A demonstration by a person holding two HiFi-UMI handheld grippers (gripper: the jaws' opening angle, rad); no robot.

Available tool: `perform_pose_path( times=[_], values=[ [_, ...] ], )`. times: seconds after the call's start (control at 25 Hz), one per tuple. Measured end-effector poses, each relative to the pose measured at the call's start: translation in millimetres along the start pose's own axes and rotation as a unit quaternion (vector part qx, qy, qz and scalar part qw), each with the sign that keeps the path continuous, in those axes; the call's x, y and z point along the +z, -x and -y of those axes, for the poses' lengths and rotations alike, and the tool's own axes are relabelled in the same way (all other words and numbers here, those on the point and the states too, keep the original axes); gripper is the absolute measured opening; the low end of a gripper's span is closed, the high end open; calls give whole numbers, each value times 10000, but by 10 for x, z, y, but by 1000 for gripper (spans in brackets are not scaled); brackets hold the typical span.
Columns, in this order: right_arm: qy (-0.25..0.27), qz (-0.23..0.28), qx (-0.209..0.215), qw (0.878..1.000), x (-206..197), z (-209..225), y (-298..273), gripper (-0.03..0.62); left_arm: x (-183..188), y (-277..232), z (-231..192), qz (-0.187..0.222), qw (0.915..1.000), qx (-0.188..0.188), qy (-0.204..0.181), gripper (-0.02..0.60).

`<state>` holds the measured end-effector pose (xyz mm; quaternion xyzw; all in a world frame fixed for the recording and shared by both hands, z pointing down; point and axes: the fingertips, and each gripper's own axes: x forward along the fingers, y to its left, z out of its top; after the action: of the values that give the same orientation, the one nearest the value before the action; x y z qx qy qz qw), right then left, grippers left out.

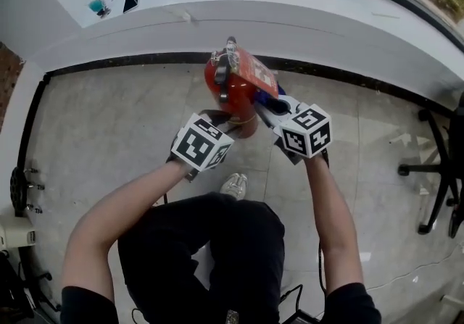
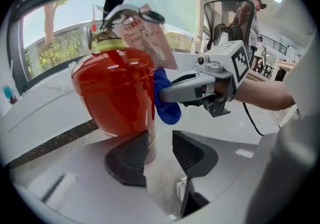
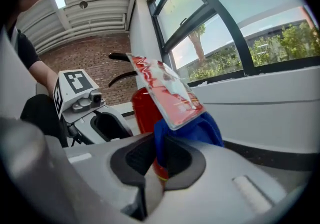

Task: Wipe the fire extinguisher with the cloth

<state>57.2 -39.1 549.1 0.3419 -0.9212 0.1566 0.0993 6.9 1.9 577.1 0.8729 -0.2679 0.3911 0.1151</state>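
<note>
Red fire extinguisher (image 1: pixel 230 94) near wall (image 1: pixel 290 25), just ahead of both grippers. L gripper (image 2: pixel 160 140) fingers apart, empty (extinguisher base just past one). R gripper (image 3: pixel 161 150) fingers clamped on blue cloth (image 3: pixel 192 130), touching extinguisher's side under tag (image 3: pixel 165 87).

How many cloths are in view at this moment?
1: a blue cloth, pinched between the jaws of the right gripper, beside the red fire extinguisher. Another could be hidden behind it.
</note>
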Motion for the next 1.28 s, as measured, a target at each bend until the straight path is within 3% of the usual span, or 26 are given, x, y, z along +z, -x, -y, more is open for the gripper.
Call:
perform_pose_path(
  times=[0.16, 0.28, 0.4, 0.48, 0.64, 0.76, 0.84, 0.92, 0.96, 1.12, 1.28],
  values=[
    [-92, 73, 326, 9994, -31, -327, -36, 28, -28, 196, -8, -124, 9987, 46, -489, 175],
    [134, 105, 706, 9974, 39, -655, -98, 28, -45, 291, 72, -133, 9929, -140, -1178, 203],
    [247, 182, 1107, 9934, 158, -876, -133, 28, -83, 294, 94, -138, 9863, -302, -1619, 261],
    [278, 193, 1397, 9896, 227, -1020, -159, 28, -97, 296, 29, -57, 9857, -308, -1655, 290],
    [180, 214, 1933, 9807, 388, -1263, -166, 28, 28, 398, -84, 550, 9859, -371, -1538, 295],
    [106, 230, 2508, 9677, 540, -1499, -119, 28, 89, 502, -92, 894, 9818, -528, -1592, 295],
    [85, 203, 2719, 9621, 588, -1590, -101, 28, 139, 572, -71, 1162, 9774, -591, -1665, 258],
    [16, 205, 2714, 9622, 612, -1584, -98, 28, 149, 623, -77, 1298, 9749, -569, -1716, 106],
    [-8, 213, 2635, 9644, 618, -1557, -104, 28, 135, 638, -105, 1306, 9753, -546, -1696, 83],
    [107, 86, 2018, 9793, 541, -1398, -123, 32, 95, 647, -366, 1389, 9802, -334, -1368, 72],
    [265, -179, 1545, 9875, 452, -1251, -19, 49, 302, 700, -700, 1878, 9764, 149, -1060, 72]
  ],
)
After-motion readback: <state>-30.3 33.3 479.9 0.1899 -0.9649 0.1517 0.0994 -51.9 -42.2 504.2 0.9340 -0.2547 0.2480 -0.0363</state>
